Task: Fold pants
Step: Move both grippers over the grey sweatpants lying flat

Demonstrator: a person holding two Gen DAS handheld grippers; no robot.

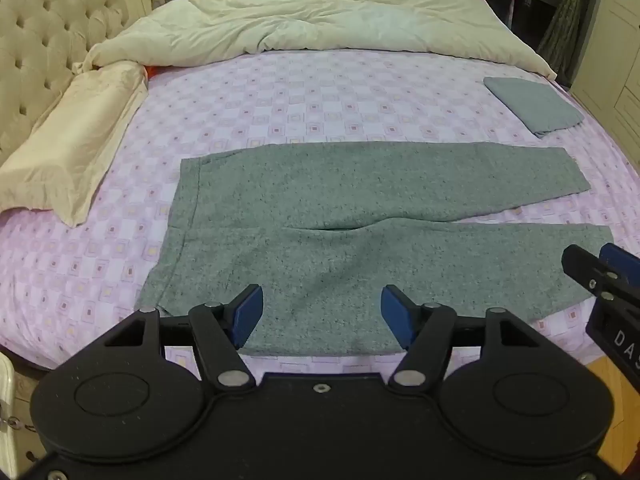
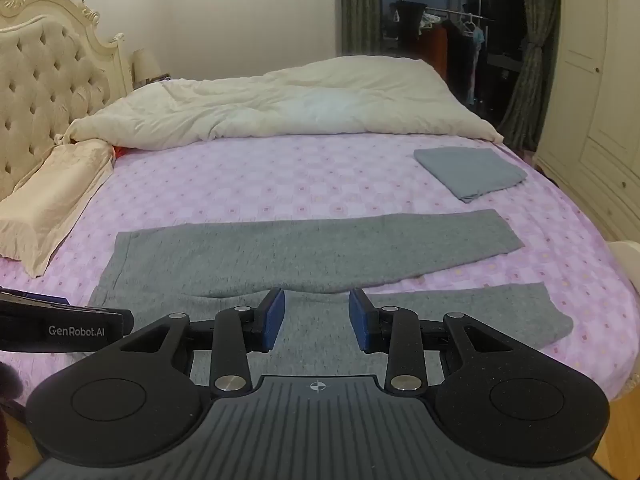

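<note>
Pants [image 1: 340, 216], grey knit, flat and unfolded on the bed [image 1: 280, 92], near its front edge. Left tongs [image 1: 322, 316] wide open, gripping nothing, poised over the near hem of the pants close to the seat. Right tongs [image 2: 316, 320] likewise parted and empty, poised above the near leg, beside the crotch. Waistband toward the pillow [image 1: 68, 136] and headboard; cuffs pointing the opposite way, toward the wardrobe side. Long axis parallel to the front edge of the bed, crosswise to both cameras. Legs splayed in a narrow V, far leg angled slightly away from the near one. Beyond the pants: folded blue-grey cloth [image 2: 470, 172] off the far cuff, rumpled duvet [image 2: 280, 104] farther back. Step judged: opening stage, no fold yet made. Next move likely to need a pinch on the near leg, one grip by the waistband and one by the cuff, then a carry over onto the far leg.
</note>
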